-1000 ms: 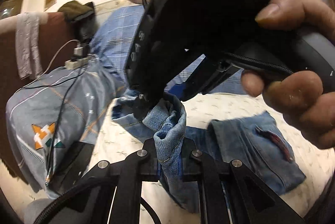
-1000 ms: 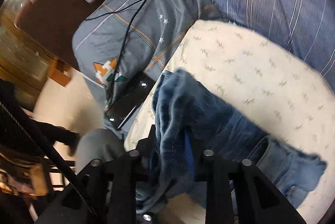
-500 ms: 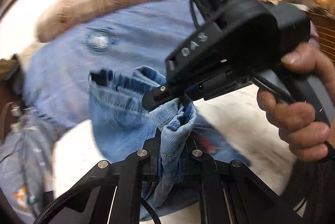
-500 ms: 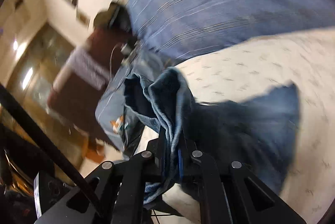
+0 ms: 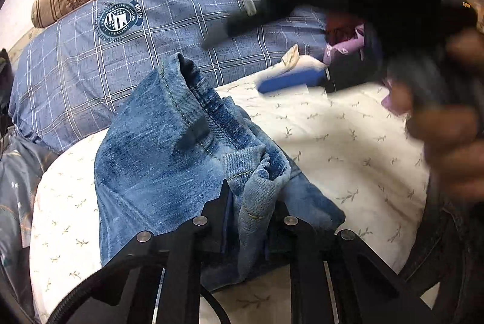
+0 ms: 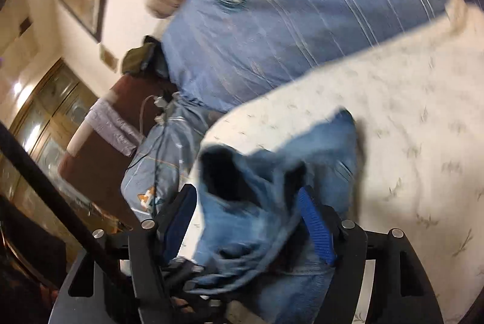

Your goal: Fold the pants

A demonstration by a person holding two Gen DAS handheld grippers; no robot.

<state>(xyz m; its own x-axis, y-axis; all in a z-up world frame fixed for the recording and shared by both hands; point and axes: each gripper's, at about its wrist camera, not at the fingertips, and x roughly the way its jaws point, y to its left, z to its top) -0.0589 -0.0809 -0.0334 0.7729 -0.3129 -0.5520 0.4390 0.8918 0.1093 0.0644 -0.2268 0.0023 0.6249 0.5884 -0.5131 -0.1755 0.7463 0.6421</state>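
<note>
Round crest print on the plaid pillow (image 5: 121, 18); its lettering is too small to read. My left claw (image 5: 251, 203) pinches a fold of the jeans (image 5: 169, 148), its jaws starting to ease apart. My right claw (image 6: 248, 209) is spreading wide, denim loose between its blue pads (image 6: 316, 221). Jeans lie on the sheet (image 5: 332, 136).

We see open white leaf-print bedsheet (image 5: 348, 148) right of the heaped blue denim pants (image 5: 169, 148); blue plaid pillow (image 5: 151, 30) blocks behind.
</note>
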